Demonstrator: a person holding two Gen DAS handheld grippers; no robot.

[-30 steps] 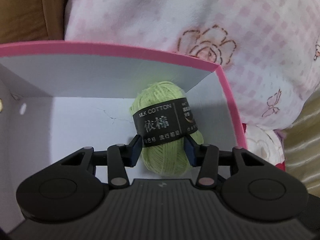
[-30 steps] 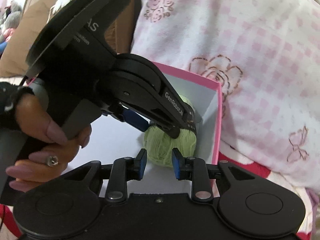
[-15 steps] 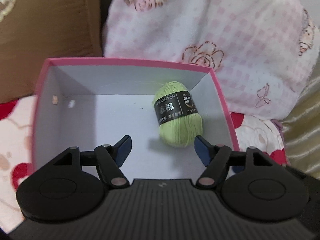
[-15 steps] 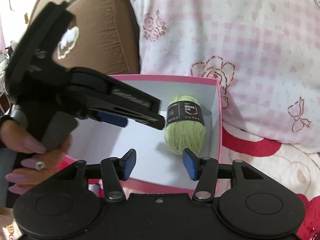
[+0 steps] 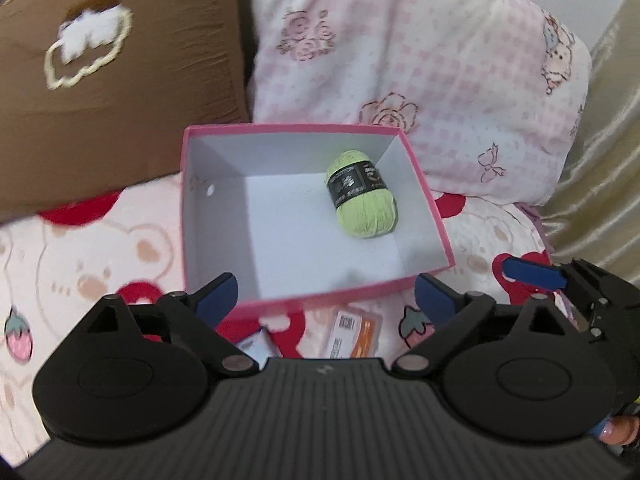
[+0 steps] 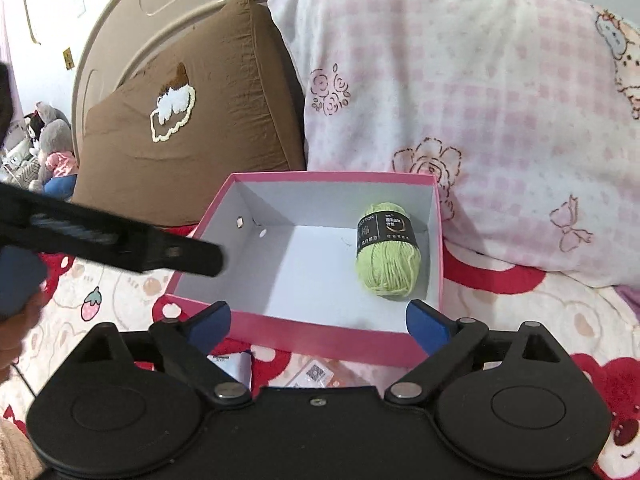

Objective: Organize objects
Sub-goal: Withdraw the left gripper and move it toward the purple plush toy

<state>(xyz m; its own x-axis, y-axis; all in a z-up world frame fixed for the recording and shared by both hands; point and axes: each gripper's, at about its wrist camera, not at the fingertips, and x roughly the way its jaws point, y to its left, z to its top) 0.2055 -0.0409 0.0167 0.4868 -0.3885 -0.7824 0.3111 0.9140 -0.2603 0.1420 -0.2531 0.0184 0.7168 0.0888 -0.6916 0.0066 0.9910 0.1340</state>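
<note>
A light green yarn ball [image 5: 366,208] with a black label lies in the far right corner of a pink box [image 5: 288,129] with a white inside. The right wrist view shows the same yarn ball [image 6: 388,268] in the box [image 6: 320,178]. My left gripper [image 5: 326,294] hovers above the box's near edge, jaws opening, nothing held between them. My right gripper [image 6: 318,320] hangs over the near rim too, jaws opening and empty. One black finger of the left gripper [image 6: 120,244] crosses the right wrist view at the left.
The box sits on a bedspread [image 5: 100,264] printed with bears and strawberries. A brown pillow [image 6: 192,120] and a pink checked pillow [image 6: 480,100] lean behind it. An orange packet [image 5: 354,334] and a white packet [image 5: 252,346] lie in front of the box. A gold curtain [image 5: 600,160] hangs at the right.
The left gripper let go of the yarn ball. Both grippers drew back and up out of the box while their jaws spread wide. The yarn stayed in the corner.
</note>
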